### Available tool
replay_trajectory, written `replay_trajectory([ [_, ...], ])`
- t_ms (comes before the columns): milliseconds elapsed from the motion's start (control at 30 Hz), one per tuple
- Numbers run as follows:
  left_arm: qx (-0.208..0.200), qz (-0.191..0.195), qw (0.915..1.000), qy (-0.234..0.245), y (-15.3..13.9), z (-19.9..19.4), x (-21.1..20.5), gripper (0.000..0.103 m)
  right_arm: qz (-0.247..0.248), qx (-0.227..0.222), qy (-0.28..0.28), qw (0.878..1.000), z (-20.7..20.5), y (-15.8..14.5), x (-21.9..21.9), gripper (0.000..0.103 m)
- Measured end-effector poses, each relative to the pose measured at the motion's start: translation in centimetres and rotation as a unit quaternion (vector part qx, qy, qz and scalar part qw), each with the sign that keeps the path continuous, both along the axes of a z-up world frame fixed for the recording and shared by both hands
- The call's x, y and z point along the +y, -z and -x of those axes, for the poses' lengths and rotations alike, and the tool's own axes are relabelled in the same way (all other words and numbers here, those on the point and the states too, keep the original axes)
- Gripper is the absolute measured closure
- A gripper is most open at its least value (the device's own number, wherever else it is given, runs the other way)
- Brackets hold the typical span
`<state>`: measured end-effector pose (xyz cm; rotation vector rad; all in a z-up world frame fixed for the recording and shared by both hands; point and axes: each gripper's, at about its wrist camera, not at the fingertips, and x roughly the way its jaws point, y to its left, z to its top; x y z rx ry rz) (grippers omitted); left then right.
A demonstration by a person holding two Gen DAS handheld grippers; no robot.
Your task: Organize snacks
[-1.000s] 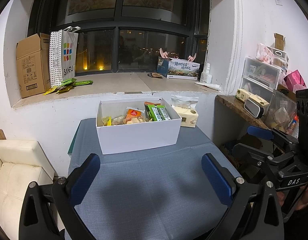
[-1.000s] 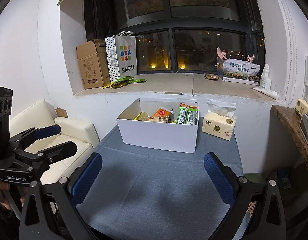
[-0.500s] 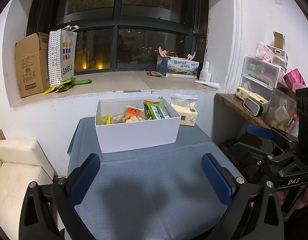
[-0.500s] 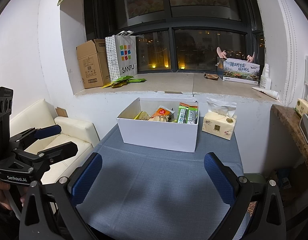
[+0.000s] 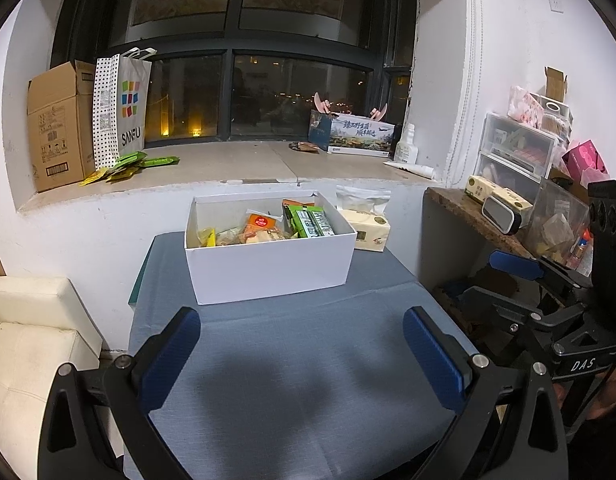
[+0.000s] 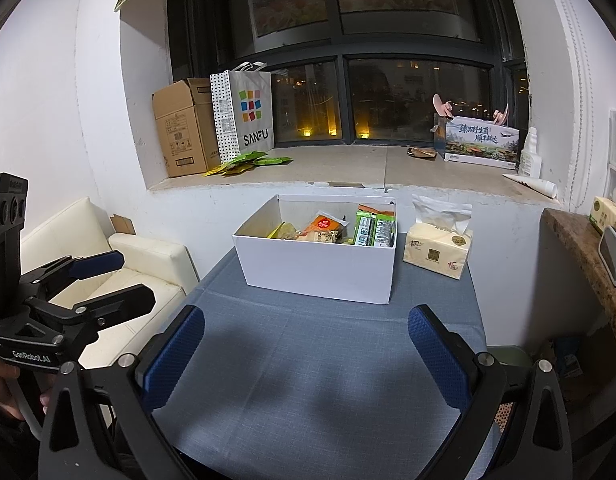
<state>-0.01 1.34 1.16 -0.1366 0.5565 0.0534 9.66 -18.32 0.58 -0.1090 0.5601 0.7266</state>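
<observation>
A white open box [image 5: 268, 264] stands at the far end of the blue-grey table [image 5: 292, 380]. It holds several snack packets: green ones [image 5: 310, 220], an orange one [image 5: 260, 222] and a yellow one [image 5: 206, 236]. The box also shows in the right wrist view [image 6: 316, 268]. My left gripper [image 5: 302, 354] is open and empty, well short of the box. My right gripper [image 6: 306, 354] is open and empty too, over the table's near half.
A tissue pack [image 6: 438, 248] lies right of the box. Green packets [image 5: 128, 164], a cardboard box [image 5: 58, 124] and a SANFU bag [image 5: 122, 104] sit on the window sill. A cream sofa [image 6: 128, 264] stands left, a cluttered shelf [image 5: 508, 216] right.
The left view has dipped slightly, so the box sits a little higher in the frame. The right gripper has not moved.
</observation>
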Motion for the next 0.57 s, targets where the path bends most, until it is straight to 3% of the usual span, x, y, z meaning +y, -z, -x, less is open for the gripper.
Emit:
replay_trajectory([
  [567, 0.001, 0.015, 0.9999, 0.007, 0.19, -0.1, 0.17, 0.0, 0.002, 0.0, 0.0, 1.0, 0.07, 0.15, 0.08, 0.0],
])
